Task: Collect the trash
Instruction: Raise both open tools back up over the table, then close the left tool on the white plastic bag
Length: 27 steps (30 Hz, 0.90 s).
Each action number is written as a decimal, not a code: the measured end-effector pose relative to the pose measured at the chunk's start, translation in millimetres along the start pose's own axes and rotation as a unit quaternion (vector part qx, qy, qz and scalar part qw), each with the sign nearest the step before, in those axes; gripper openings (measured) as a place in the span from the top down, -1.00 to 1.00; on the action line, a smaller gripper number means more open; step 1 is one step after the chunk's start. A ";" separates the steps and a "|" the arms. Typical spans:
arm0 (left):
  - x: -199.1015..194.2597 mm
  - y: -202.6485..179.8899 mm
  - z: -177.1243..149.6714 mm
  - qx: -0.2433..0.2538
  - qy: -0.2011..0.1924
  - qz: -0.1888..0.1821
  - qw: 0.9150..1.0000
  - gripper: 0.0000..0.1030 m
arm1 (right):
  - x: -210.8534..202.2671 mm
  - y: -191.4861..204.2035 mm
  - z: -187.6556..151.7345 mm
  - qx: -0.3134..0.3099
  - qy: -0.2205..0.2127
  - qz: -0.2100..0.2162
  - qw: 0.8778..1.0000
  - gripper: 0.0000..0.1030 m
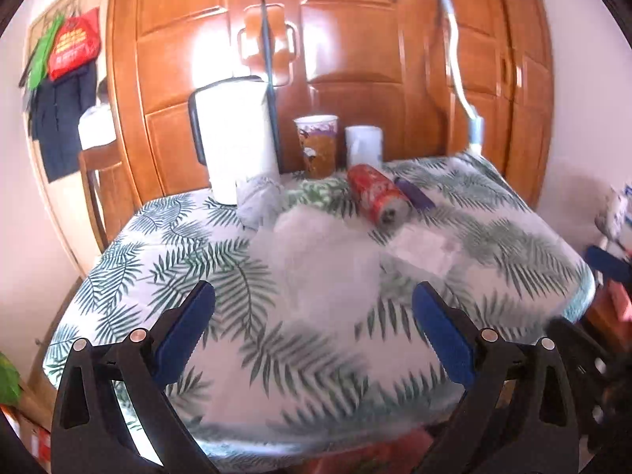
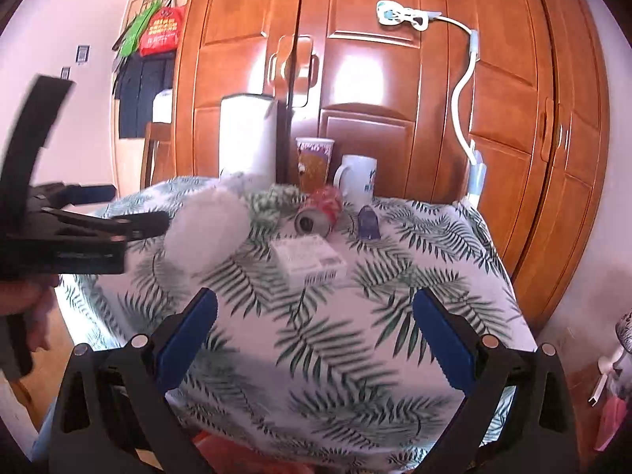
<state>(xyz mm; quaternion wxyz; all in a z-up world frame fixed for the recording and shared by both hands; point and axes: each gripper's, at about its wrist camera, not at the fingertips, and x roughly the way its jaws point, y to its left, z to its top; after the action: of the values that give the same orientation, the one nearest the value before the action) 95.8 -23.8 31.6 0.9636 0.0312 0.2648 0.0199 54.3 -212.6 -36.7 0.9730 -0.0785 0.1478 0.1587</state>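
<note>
A crumpled white tissue wad (image 1: pixel 328 260) (image 2: pixel 207 231) lies on the leaf-print tablecloth (image 1: pixel 197 276) (image 2: pixel 355 355). A crushed red can (image 1: pixel 379 193) (image 2: pixel 320 211) lies on its side behind it. A small white box (image 1: pixel 424 249) (image 2: pixel 310 260) sits in front of the can. A grey crumpled paper (image 1: pixel 258 201) lies by the white kettle. My left gripper (image 1: pixel 314 308) is open, just short of the tissue wad; in the right wrist view it reaches in from the left. My right gripper (image 2: pixel 314 312) is open and empty above the table's near part.
A white kettle (image 1: pixel 237 142) (image 2: pixel 249 138), a printed paper cup (image 1: pixel 318 146) (image 2: pixel 314 162), a white mug (image 1: pixel 365 146) (image 2: pixel 357 177) and a small blue object (image 1: pixel 414 193) (image 2: pixel 368 223) stand at the table's back. Wooden wardrobe doors (image 1: pixel 355 59) rise behind. A chair (image 1: pixel 98 197) stands on the left.
</note>
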 end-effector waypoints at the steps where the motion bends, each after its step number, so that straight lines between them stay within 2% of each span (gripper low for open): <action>1: 7.1 3.1 3.0 -0.004 0.004 -0.001 1.000 -0.89 | -0.4 -0.3 2.1 0.001 -0.001 0.000 1.000 -0.90; 6: 37.4 2.0 -1.3 -0.008 0.025 0.005 1.000 -0.89 | 8.2 -2.9 2.9 -0.003 0.006 -0.002 1.000 -0.90; 11: 50.5 -5.1 -7.1 -0.006 0.038 0.009 0.999 -0.89 | 21.5 -6.8 -3.4 0.003 0.015 -0.001 1.000 -0.90; 27: 67.1 -2.6 -4.3 -0.007 0.045 0.011 0.999 -0.89 | 27.8 -10.7 -2.9 0.004 0.020 -0.005 1.000 -0.90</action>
<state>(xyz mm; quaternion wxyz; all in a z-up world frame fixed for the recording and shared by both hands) 151.3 -22.6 -6.4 0.9506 0.0264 0.3076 0.0338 82.3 -215.3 -47.0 0.9711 -0.0780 0.1672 0.1517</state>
